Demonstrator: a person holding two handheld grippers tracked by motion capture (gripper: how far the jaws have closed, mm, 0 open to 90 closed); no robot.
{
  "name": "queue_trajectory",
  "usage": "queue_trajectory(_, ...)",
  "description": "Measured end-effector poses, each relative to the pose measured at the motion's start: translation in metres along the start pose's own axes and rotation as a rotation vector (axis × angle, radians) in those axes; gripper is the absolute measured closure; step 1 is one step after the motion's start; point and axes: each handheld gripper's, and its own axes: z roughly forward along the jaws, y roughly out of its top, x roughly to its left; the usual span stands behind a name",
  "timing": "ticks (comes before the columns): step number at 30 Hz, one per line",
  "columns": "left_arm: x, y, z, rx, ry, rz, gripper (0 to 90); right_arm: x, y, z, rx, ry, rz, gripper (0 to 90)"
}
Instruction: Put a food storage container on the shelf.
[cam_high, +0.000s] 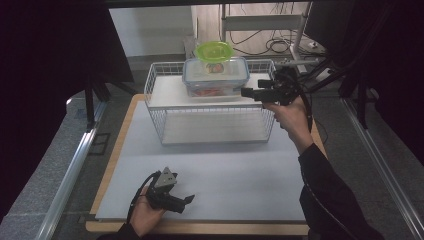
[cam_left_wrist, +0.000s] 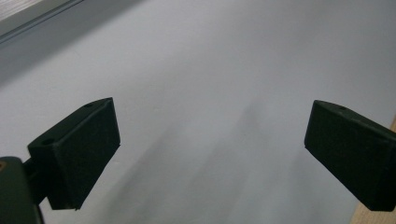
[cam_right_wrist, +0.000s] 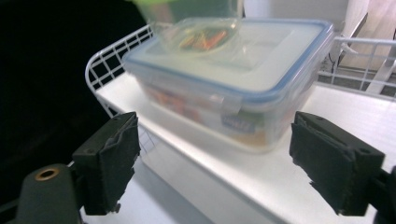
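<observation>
A clear food box with a blue-rimmed lid (cam_high: 216, 76) (cam_right_wrist: 233, 79) sits on the upper shelf of a white wire rack (cam_high: 155, 82) (cam_right_wrist: 100, 70). On its lid stands a small clear tub with a green lid (cam_high: 214, 52) (cam_right_wrist: 196, 28). My right gripper (cam_high: 248, 92) (cam_right_wrist: 215, 163) hovers just right of the box, pointing at it, jaws open with nothing between them. My left gripper (cam_high: 189, 199) (cam_left_wrist: 212, 154) rests low over the white tabletop (cam_left_wrist: 210, 70) near the front edge, jaws wide open and empty.
The rack stands at the back of the white table surface (cam_high: 210, 170), with an empty lower shelf (cam_high: 215, 131). Metal rails (cam_high: 67, 180) run along both sides of the table. Cables and desk legs (cam_high: 280, 40) lie beyond the rack.
</observation>
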Motion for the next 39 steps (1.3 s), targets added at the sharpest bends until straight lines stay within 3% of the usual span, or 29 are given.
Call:
queue_trajectory(10,0.0,0.0,-0.001,-0.004,0.001,0.004,3.2,0.022,-0.033,-0.005,0.031,-0.008,-0.107,9.8)
queue_trajectory(17,0.0,0.0,-0.001,-0.009,-0.001,0.002,3.1,0.031,-0.053,-0.007,0.056,0.001,-0.153,6.7)
queue_trajectory(30,0.0,0.0,-0.001,-0.022,-0.014,-0.004,3.1,0.034,-0.098,-0.006,0.089,-0.005,-0.199,3.7)
queue_trajectory(37,0.001,0.001,-0.004,-0.052,-0.058,-0.024,2.7,0.029,-0.121,-0.005,0.094,-0.019,-0.204,3.7)
queue_trajectory(39,0.002,0.001,-0.005,-0.063,-0.069,-0.03,2.3,0.029,-0.127,-0.004,0.095,-0.002,-0.197,3.7)
